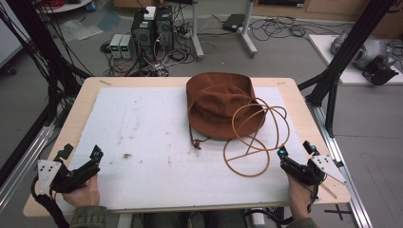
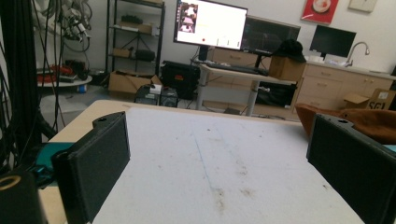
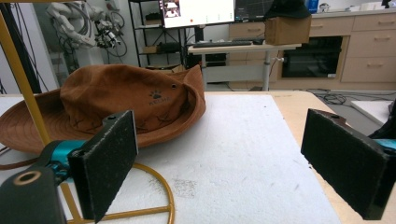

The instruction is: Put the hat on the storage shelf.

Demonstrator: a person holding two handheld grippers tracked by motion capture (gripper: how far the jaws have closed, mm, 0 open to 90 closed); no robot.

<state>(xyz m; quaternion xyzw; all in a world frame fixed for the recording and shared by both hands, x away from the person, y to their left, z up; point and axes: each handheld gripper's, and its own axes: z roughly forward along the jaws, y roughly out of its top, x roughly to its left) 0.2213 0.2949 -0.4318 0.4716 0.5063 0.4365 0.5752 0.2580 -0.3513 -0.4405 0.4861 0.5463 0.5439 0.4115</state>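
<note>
Two grippers, both mine, sat idle at the near edge of the wide white foam mat (image 1: 142, 137) that covered the pale wooden table (image 1: 76, 118), so I judged the work had not yet begun: this was the approach step, before any contact. Everything is placed here against the brown suede wide-brimmed hat (image 1: 216, 102). It lay brim-down on the far right part of the mat, crown up. Just in front of the hat, overlapping its near brim, lay the thin tan wire hanger (image 1: 252, 137), its loops spilling toward me. My right gripper (image 1: 297, 153) rested nearer to me than the hat and to its right, close to the hanger's near loop; its jaws stood wide apart with nothing between them. My left gripper (image 1: 81, 153) lay well apart from the hat, off to its left and toward me, jaws likewise spread wide and empty. Next, I reckoned, I needed to bring the right gripper forward to the hanger or the hat's brim, and close on it squarely.
</note>
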